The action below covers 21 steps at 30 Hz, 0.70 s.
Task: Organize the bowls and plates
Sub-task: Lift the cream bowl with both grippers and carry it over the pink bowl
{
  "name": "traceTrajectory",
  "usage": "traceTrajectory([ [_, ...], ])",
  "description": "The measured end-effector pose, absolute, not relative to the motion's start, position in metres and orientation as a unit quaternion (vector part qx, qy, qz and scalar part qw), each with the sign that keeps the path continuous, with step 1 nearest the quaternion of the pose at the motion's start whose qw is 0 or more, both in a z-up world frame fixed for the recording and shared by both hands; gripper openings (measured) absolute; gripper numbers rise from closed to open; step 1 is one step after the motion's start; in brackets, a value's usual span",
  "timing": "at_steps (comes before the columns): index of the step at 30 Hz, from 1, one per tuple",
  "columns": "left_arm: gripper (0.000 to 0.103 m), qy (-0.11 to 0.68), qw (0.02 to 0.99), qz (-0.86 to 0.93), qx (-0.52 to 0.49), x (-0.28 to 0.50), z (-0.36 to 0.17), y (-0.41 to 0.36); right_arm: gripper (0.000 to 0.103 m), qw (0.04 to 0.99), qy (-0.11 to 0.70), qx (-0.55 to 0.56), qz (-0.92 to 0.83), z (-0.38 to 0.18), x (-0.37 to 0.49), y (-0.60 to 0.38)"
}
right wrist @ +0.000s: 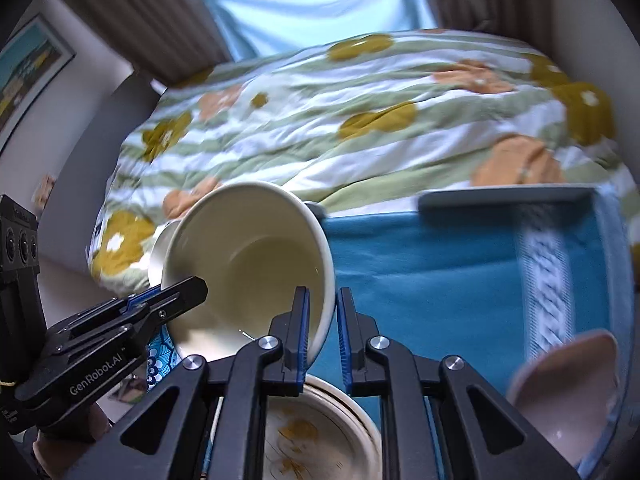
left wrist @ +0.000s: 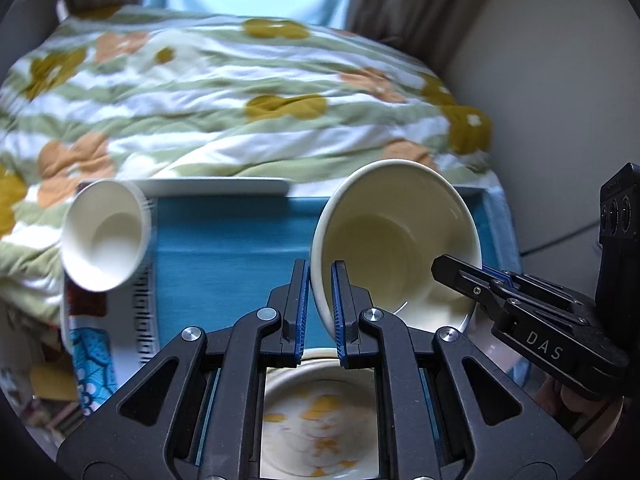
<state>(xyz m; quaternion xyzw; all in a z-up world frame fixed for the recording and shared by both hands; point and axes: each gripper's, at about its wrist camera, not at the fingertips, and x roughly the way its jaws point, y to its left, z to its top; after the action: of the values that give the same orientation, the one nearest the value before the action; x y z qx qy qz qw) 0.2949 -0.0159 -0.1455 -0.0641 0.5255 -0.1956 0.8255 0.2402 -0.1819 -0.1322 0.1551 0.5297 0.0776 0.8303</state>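
A bowl is held over a plate, tray beneath, bed behind.

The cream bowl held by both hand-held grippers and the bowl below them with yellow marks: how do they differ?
The cream bowl is plain inside; the lower bowl has yellow-orange marks inside. The cream bowl is tilted and pinched at its rim by the left hand-held gripper and the right hand-held gripper; the lower bowl lies upright, ungripped. Both are round, pale and empty.
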Motion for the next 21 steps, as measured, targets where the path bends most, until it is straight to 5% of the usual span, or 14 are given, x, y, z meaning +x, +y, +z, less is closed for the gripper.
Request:
traceTrajectory([
  [12,0.01,0.522,0.808,-0.271,-0.033,0.246,-0.125,-0.152,0.013,0.843,0.507,0.179,0.004,-0.108,0.165,-0.306],
  [21,0.01,0.56,0.779,-0.282,-0.007,0.212,-0.161,-0.231,0.013,0.819,0.538,0.201,-0.022,-0.145,0.124,-0.376],
])
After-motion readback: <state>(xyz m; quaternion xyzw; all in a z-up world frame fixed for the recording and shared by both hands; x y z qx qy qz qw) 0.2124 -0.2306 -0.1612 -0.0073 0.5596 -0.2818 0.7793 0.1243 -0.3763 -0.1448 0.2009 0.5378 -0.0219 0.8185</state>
